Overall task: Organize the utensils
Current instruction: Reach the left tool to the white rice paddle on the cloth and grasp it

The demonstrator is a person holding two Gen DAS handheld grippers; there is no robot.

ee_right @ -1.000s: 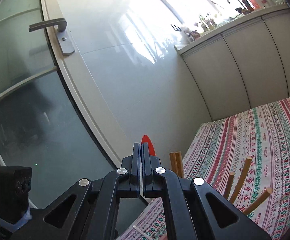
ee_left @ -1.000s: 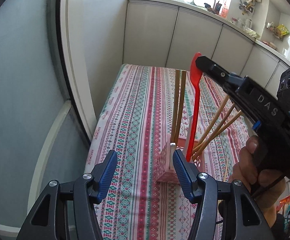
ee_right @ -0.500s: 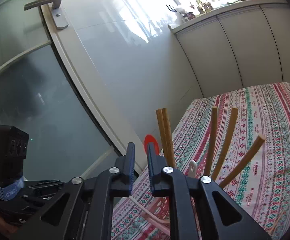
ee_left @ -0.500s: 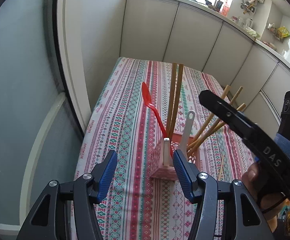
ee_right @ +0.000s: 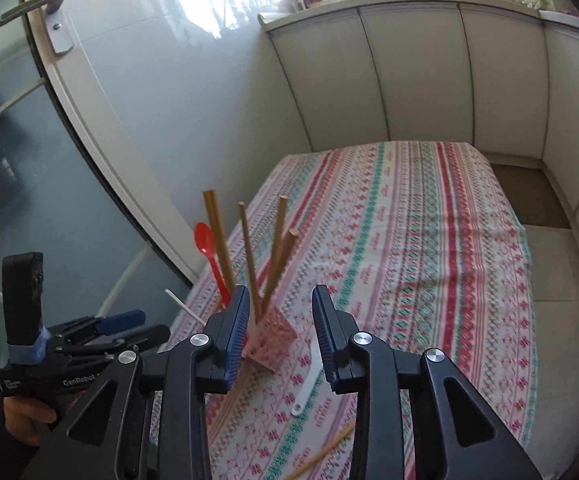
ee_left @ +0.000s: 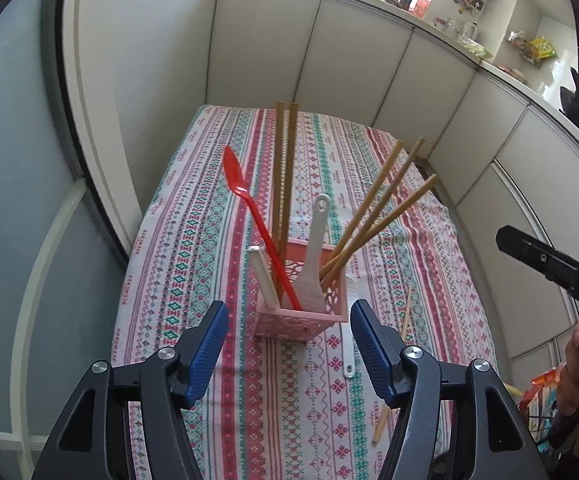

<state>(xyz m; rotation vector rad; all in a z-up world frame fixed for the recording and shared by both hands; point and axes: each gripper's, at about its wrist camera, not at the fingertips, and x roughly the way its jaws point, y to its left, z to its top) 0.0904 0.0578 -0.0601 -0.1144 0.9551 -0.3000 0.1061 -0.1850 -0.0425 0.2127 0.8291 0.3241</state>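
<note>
The left gripper (ee_left: 289,344) hangs above the near end of the striped tablecloth (ee_left: 193,248) with its blue-padded fingers (ee_left: 205,348) spread wide and nothing between them. Straight ahead of it, just past the fingertips, stands the pink basket (ee_left: 301,316). A red spoon (ee_left: 257,224) stands in the basket, bowl up, leaning away to the gripper's left. Two wooden chopsticks (ee_left: 283,168) stand nearly upright side by side in the middle, a white rice paddle (ee_left: 315,248) sits handle up beside them, and three more chopsticks (ee_left: 381,216) fan out toward the right. A flat white utensil (ee_left: 263,276) leans in the basket's near left corner.

The right gripper (ee_right: 277,332) is also released, its fingers (ee_right: 235,332) parted with an empty gap, held over the cloth. The basket (ee_right: 269,340) lies just ahead and slightly left of it, partly hidden by the left finger. Below the gap, a white spoon (ee_right: 305,388) lies flat on the cloth just beside the basket, and a loose chopstick (ee_right: 321,452) lies nearer, under the right finger. In the left wrist view another loose chopstick (ee_left: 406,312) rests on the cloth to the right of the basket.
</note>
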